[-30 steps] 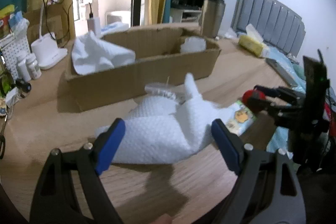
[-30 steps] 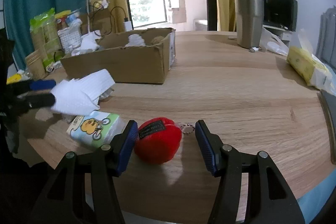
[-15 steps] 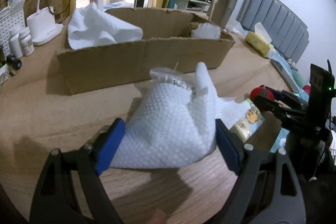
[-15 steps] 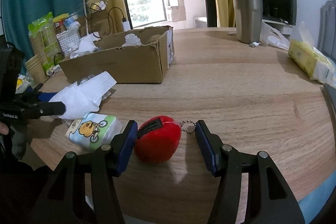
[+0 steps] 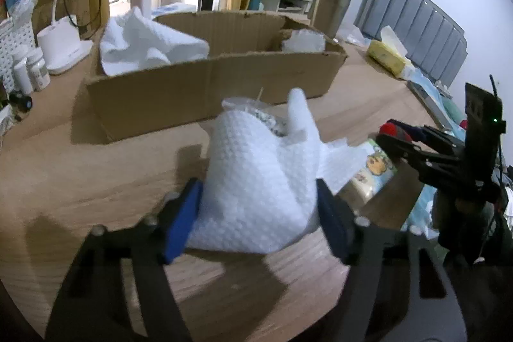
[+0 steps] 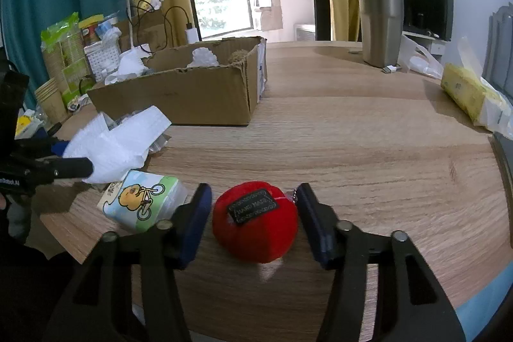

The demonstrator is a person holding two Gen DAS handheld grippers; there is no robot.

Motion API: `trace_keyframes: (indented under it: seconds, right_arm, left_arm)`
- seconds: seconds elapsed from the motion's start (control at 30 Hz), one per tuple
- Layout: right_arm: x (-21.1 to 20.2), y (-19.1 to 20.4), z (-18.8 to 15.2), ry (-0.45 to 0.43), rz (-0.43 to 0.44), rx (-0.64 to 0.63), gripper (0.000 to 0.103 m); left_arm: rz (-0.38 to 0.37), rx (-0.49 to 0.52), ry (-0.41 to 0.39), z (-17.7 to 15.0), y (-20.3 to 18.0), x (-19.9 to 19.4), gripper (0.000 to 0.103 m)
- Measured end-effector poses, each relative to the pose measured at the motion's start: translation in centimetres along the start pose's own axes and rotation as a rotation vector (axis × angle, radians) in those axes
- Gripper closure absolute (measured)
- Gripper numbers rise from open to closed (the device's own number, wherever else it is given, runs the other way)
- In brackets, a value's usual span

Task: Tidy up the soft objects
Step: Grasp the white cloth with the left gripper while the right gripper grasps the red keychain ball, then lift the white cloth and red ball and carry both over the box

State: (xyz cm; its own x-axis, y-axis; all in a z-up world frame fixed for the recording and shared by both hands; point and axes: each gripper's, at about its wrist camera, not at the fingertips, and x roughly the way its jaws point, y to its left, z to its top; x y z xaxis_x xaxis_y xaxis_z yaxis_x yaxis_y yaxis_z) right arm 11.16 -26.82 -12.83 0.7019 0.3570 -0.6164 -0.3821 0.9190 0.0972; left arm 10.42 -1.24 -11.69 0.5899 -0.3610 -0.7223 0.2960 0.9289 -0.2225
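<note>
Left wrist view shows a cardboard box on the wooden counter that already holds a bunched white cloth at one end and a smaller pale crumpled thing at the other. So part of the sorting looks done. Outside the box are a white textured towel, a red plush ball and a small printed tissue pack, so at least these seem left to deal with.

The left gripper reaches forward low over the counter, aimed at the box, with its blue-padded fingers pressed against both sides of the towel, which bulges up between them. Whether the towel has lifted clear of the counter I cannot tell. It sits near the front wall of the box, with some clear plastic tucked behind it.

The right gripper is held level near the counter's near edge. Its fingers are spread to either side of the red ball, with a narrow gap on the left and the right pad nearly touching; the ball rests on the counter, not yet squeezed. The tissue pack lies just beside the left finger.
</note>
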Motion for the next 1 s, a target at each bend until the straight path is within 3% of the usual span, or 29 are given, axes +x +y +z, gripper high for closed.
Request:
trace_keyframes:
  seconds: [0.07, 0.2, 0.6, 0.7, 0.77, 1.0]
  right_arm:
    - [0.0, 0.2, 0.0, 0.002, 0.003, -0.012, 0.053]
    - [0.1, 0.8, 0.0, 0.008, 0.009, -0.032, 0.056]
    - [-1.0, 2.3, 1.8, -0.049, 0.027, -0.069, 0.057]
    - [-1.3, 2.3, 2.3, -0.064, 0.026, -0.074, 0.057]
    - [-1.4, 2.3, 2.7, -0.074, 0.029, -0.076, 0.057]
    - [-1.9, 2.4, 3.8, -0.105, 0.032, -0.084, 0.057]
  left_arm:
    - [0.001, 0.005, -0.009, 0.1, 0.0, -0.5, 0.051]
    - [0.005, 0.004, -0.042, 0.2, 0.2, -1.8, 0.061]
    - [0.019, -0.022, -0.197, 0.4, 0.9, -5.8, 0.066]
    - [0.026, -0.041, -0.242, 0.6, 1.3, -6.9, 0.07]
    - [0.033, -0.051, -0.27, 0.7, 1.6, -7.4, 0.082]
    - [0.04, -0.032, -0.295, 1.0, 1.2, -7.8, 0.087]
